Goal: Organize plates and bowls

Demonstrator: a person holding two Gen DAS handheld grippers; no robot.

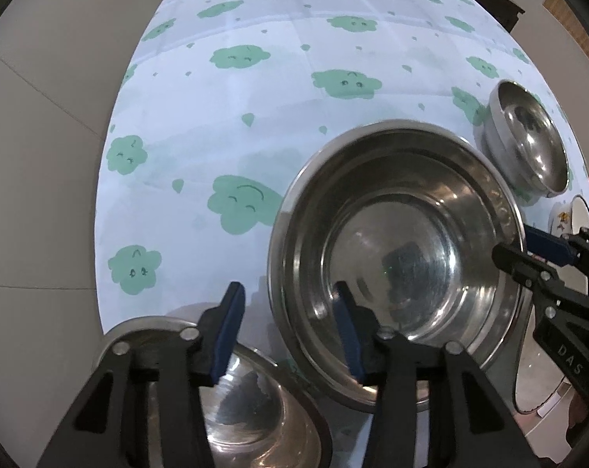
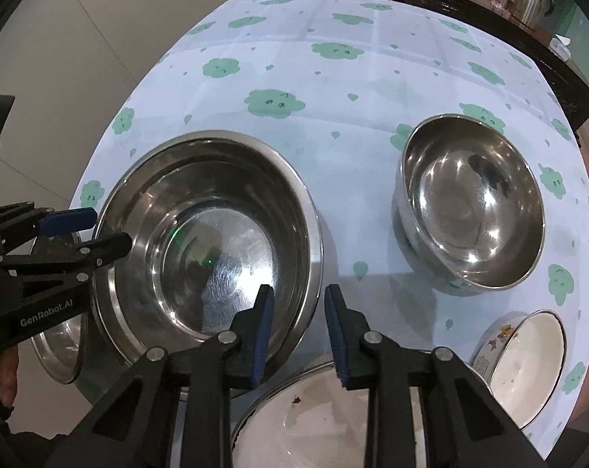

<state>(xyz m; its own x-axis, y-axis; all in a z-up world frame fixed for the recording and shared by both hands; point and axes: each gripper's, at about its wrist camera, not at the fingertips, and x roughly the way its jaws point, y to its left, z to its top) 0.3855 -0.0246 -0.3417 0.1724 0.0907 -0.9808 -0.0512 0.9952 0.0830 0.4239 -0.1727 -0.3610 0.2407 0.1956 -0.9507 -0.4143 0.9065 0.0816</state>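
The big steel bowl (image 2: pixel 206 241) is the landmark, tilted, with its rim straddled from both sides. The left gripper (image 1: pixel 290 335) is spread, one finger inside the bowl's near wall and the other outside it; whether the pads touch cannot be told. The right gripper (image 2: pixel 298 331) is also spread across the rim, not pressed onto it. To the right of the big bowl a smaller steel bowl (image 2: pixel 473 202) sits on the cloud-print tablecloth (image 2: pixel 294 78). A white bowl (image 2: pixel 524 366) lies nearer, right. A third steel bowl (image 1: pixel 247 401) sits just beside the big bowl, under the left gripper.
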